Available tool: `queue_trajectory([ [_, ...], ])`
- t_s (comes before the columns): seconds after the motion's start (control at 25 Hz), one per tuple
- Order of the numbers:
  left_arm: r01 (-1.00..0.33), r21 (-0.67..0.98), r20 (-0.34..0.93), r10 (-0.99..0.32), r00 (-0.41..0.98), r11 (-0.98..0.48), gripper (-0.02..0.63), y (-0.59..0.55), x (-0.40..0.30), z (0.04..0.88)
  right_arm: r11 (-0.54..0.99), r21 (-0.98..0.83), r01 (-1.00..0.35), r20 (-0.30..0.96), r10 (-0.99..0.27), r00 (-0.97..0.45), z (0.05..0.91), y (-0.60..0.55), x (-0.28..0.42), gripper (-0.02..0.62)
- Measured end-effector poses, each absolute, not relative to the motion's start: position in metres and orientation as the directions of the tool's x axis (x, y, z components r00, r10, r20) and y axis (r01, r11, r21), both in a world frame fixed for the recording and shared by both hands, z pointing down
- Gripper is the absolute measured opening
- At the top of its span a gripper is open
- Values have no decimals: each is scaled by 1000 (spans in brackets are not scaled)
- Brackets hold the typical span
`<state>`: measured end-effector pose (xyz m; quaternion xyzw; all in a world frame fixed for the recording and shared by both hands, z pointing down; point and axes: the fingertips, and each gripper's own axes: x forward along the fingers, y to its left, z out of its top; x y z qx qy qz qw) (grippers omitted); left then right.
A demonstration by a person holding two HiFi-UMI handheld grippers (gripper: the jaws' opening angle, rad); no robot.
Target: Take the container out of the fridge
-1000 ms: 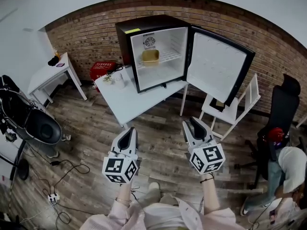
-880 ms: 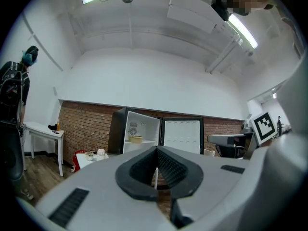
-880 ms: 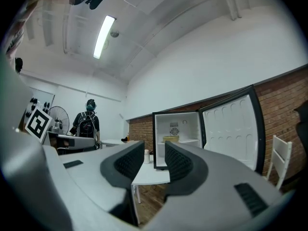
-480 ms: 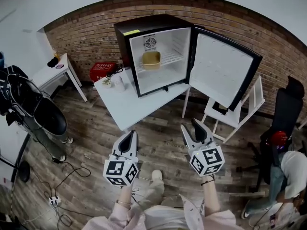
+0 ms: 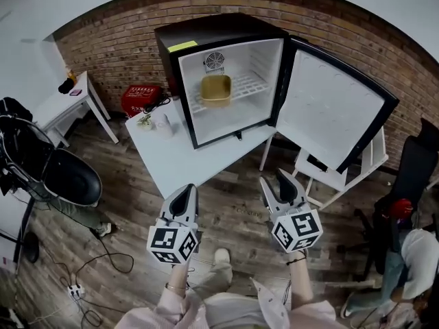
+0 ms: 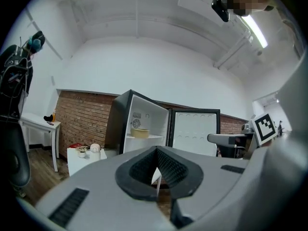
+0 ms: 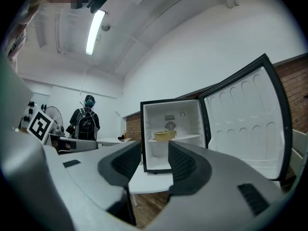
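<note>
A yellow container (image 5: 216,90) sits on the wire shelf inside a black mini fridge (image 5: 206,40), whose door (image 5: 336,115) stands wide open to the right. The fridge stands on a white table (image 5: 171,160). Both grippers hang over the wooden floor, short of the table and well away from the fridge. My left gripper (image 5: 186,190) is shut and empty; its pads meet in the left gripper view (image 6: 156,150), with the container (image 6: 140,133) far ahead. My right gripper (image 5: 275,181) is open and empty, and the container (image 7: 165,135) shows through its gap (image 7: 155,154).
A white cup and a small plant (image 5: 156,122) stand on the table beside the fridge. A red basket (image 5: 140,99) and a white side table (image 5: 65,105) are at the left. A person with a backpack (image 5: 48,166) stands left. A white chair (image 5: 343,177) stands under the door.
The fridge and table have drawn nearer in the head view. My right gripper's jaws have spread apart. The person at the left has shifted position.
</note>
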<state>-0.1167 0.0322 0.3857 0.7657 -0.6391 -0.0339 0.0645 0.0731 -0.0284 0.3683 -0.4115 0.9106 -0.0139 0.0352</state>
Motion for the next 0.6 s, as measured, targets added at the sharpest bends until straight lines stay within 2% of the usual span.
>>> queue_trajectory([
  [0.6, -965, 149, 36, -974, 224, -217, -8, -97, -153, 385, 675, -31, -737, -31, -738, -674, 368, -146, 26, 160],
])
